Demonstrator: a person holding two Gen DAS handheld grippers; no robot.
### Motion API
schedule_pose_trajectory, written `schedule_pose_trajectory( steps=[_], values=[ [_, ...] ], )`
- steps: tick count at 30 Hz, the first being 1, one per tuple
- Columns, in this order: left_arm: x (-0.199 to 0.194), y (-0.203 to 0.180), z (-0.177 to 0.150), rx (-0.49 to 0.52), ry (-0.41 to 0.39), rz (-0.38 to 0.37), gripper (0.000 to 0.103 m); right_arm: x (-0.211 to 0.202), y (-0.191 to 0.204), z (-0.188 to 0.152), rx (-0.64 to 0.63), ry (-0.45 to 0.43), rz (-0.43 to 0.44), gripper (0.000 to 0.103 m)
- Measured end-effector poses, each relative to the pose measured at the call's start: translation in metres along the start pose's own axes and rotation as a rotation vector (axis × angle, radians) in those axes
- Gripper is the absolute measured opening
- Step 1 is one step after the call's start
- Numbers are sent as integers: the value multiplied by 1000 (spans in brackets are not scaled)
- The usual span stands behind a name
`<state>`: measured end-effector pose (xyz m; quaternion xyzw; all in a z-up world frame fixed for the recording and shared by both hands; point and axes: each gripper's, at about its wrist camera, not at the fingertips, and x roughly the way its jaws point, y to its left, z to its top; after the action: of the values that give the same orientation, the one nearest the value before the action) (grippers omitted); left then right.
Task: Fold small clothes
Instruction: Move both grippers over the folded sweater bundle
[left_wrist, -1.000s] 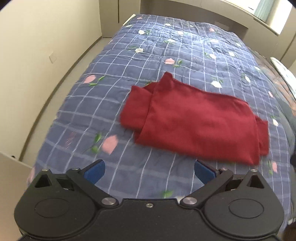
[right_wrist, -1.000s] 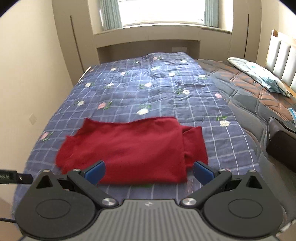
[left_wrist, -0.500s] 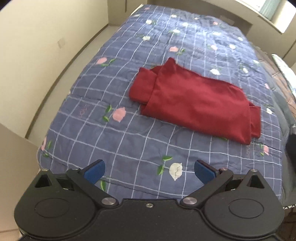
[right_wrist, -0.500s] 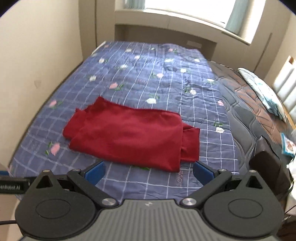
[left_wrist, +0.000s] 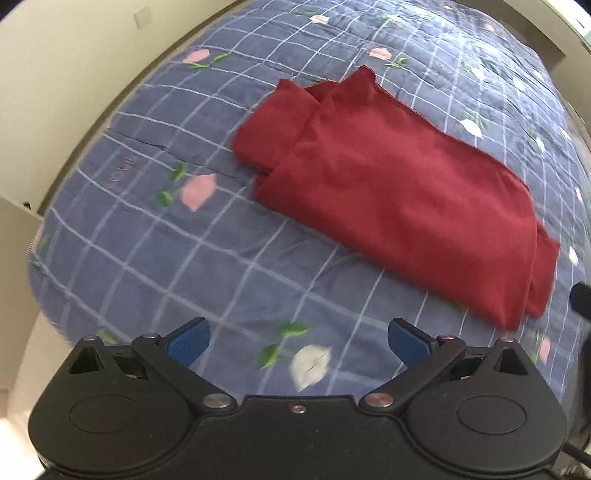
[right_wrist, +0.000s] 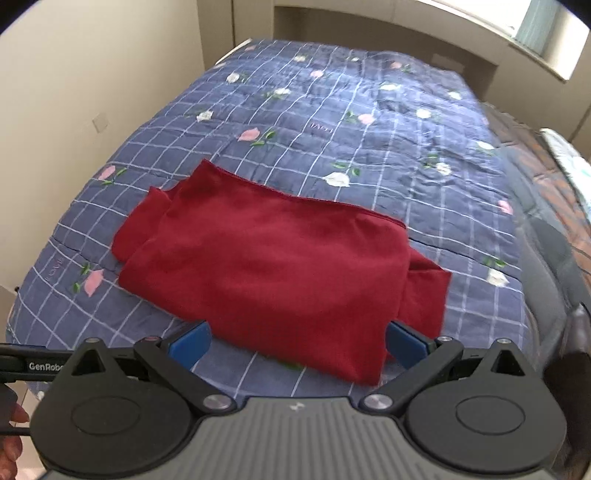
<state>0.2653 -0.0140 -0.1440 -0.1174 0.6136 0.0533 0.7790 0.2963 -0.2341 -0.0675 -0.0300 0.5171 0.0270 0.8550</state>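
A dark red garment (left_wrist: 399, 184) lies folded flat on the blue checked quilt (left_wrist: 166, 240), its sleeves tucked under at both ends. It also shows in the right wrist view (right_wrist: 273, 273). My left gripper (left_wrist: 297, 341) is open and empty, above the quilt, short of the garment's near edge. My right gripper (right_wrist: 295, 345) is open and empty, its blue pads (right_wrist: 190, 345) on either side of the garment's near edge, above it.
The quilt (right_wrist: 369, 122) covers the bed, with a cream wall (right_wrist: 92, 74) and floor gap on the left. A brown mattress (right_wrist: 554, 192) with a pillow lies on the right. The left gripper's body (right_wrist: 33, 365) shows at the lower left of the right view.
Both grippers first pulled back from the garment, then came closer and lower toward its near edge. The garment has not moved. Both stay open.
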Motion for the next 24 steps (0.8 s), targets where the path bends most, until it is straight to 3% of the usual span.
schedule_pose_trajectory(
  steps=[12, 24],
  values=[
    [66, -53, 54, -105, -16, 45, 102, 88, -34, 40, -31, 37, 47, 103],
    [110, -21, 71, -90, -21, 64, 102, 152, -11, 40, -31, 47, 43, 103]
  ],
)
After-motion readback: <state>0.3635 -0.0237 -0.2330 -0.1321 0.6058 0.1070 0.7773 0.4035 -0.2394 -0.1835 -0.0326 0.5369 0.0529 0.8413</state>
